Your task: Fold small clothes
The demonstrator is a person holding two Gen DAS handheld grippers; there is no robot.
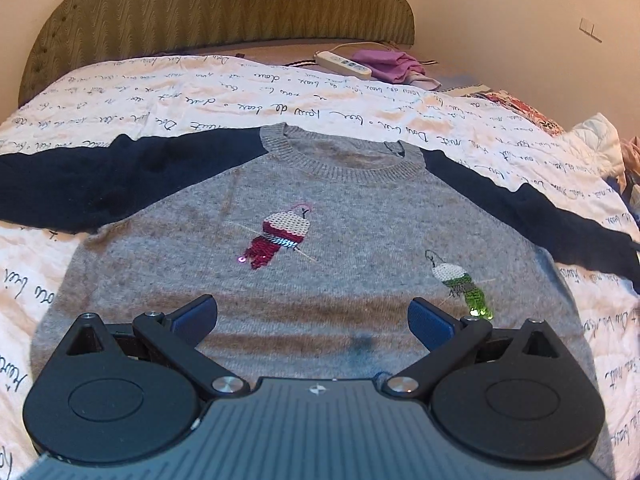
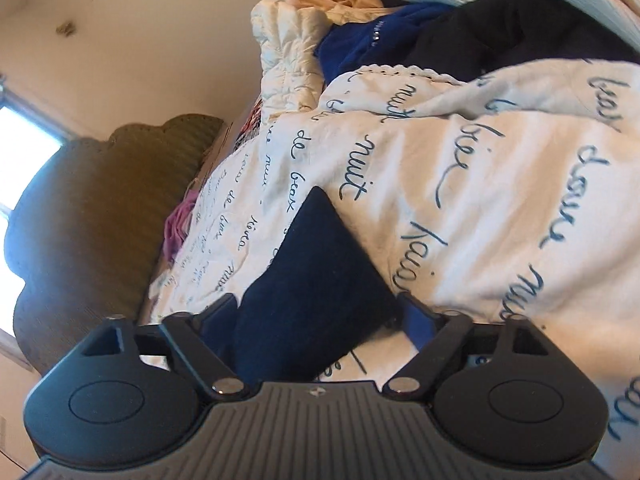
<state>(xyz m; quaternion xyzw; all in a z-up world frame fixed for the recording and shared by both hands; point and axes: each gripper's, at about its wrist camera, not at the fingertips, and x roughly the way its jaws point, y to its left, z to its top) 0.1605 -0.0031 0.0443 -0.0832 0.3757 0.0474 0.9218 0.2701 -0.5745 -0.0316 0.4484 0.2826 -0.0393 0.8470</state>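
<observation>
Lying flat, front up, on bed cover of white fabric with dark handwritten script: grey knitted sweater with navy sleeves and two sequinned bird motifs, collar toward olive upholstered headboard, sleeves spread to both sides. Left hand-held gripper: jaws spread wide above lower sweater body, nothing between blue pads. Right hand-held gripper: rolled sideways, navy sleeve end between fingers; pad contact not discernible, grasp cannot be confirmed. Heaped beyond sleeve: pile of mixed clothes.
</observation>
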